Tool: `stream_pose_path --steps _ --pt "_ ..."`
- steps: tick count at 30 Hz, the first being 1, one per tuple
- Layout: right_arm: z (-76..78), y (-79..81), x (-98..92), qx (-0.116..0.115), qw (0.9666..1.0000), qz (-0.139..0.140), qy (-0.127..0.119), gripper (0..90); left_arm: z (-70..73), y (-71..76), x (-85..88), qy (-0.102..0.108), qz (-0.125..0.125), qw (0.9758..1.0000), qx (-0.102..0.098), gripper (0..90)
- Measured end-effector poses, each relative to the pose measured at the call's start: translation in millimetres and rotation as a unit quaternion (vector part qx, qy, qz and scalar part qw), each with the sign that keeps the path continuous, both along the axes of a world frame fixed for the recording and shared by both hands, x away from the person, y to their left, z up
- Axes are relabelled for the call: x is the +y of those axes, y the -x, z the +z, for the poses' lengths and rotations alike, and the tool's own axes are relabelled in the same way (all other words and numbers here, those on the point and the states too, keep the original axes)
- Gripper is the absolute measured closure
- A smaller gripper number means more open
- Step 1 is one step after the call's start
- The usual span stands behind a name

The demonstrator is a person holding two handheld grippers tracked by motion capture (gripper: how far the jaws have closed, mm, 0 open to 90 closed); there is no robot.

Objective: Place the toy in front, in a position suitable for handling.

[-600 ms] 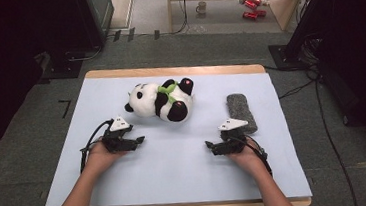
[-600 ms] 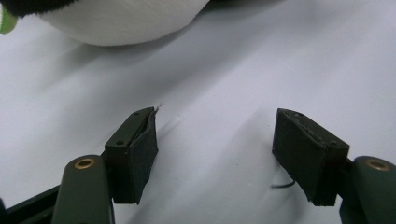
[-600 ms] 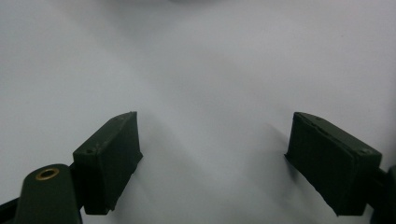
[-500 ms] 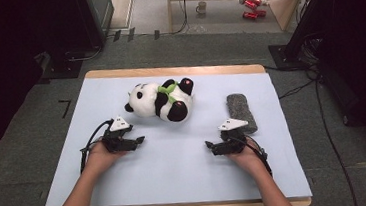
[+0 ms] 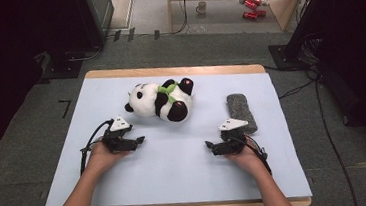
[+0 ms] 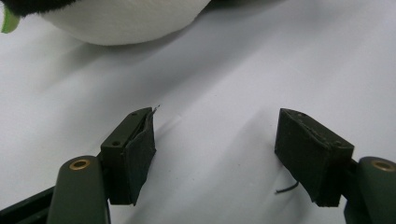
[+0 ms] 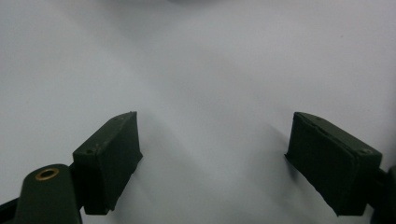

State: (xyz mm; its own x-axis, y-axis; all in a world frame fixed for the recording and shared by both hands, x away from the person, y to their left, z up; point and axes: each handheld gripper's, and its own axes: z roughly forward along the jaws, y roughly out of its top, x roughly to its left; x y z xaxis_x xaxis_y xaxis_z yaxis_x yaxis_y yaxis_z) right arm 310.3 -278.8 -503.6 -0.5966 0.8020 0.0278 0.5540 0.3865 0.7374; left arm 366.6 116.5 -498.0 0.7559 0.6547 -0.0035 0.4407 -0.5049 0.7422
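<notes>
Pale blue table top (image 5: 178, 183) with a wooden rim at the far and near edges; wide bare stretch between the two grippers and along the near edge; more bare surface at the far left corner and down the left side.

Left gripper (image 5: 140, 139) resting low on the sheet in the person's left hand (image 5: 103, 157), jaws pointing toward the table's middle and spread wide, nothing between them; same in the left gripper view (image 6: 215, 144), only bare sheet between the pads.

Right gripper (image 5: 209, 147) held in the right hand (image 5: 246, 155), jaws pointing left toward the middle, likewise wide apart and empty; bare sheet between the pads in the right gripper view (image 7: 215, 154).

Plush panda (image 5: 163, 100) lying on its side at the far middle of the sheet, just beyond the left gripper and apart from it; white belly at the top edge of the left gripper view (image 6: 126, 21), clear of the jaws; well apart from the right gripper.

Grey fuzzy roll (image 5: 242, 109) lying lengthwise near the right edge, just beyond the right hand, not touched.
</notes>
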Motion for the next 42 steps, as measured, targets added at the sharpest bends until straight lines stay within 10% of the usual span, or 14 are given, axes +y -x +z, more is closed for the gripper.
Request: stream_pose_path --steps 19,29,42 --pt "-0.1 0.3 0.2 -0.002 1.0 -0.002 0.002 15.4 4.5 -6.4 9.0 0.008 -0.002 0.9998 0.02 35.6" --pt "-0.2 0.3 0.0 -0.002 1.0 -0.002 0.001 15.5 35.9 -21.2 18.1 0.052 -0.012 0.9969 0.058 45.1" --pt "-0.2 0.2 0.0 -0.002 1.0 -0.002 0.001 15.5 70.1 -27.5 7.2 0.076 -0.034 0.996 0.031 41.7"
